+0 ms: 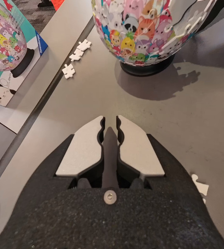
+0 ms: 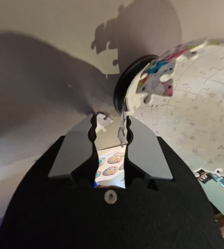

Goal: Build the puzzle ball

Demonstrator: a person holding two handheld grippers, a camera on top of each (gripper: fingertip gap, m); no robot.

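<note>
Two grippers are yours here, and the ball [image 1: 142,31] is the mark for both. Your left gripper [image 1: 110,118] hangs over the table [image 1: 162,128] well short of the ball, pointing at bare grey top a little left of the ball's black stand [image 1: 147,68]; its fingers are nearly together, a thin slit between the tips, nothing in them. Your right gripper [image 2: 110,117] is right up against the ball [image 2: 189,114], at the open side where you see the white inner faces of the pieces. Its fingers stand apart, and a loose-looking piece [image 2: 122,129] hangs edge-on along the inside of the right finger, at the ball's broken rim; you cannot tell from this blurred view whether it touches the finger or is joined to the ball. One more white piece [image 2: 102,122] lies on the table behind the left finger, beside the stand [image 2: 123,86]. Left of the ball, three white pieces [image 1: 77,56] lie in a row by the seam between two tabletops, face down. Beyond the seam, farther left of the ball, stands the puzzle box [image 1: 12,47]. Another piece [image 1: 200,184] lies near your left gripper's right flank. Past the table's far edge, up and left of the ball, you see grey patterned carpet [image 1: 30,12].
</note>
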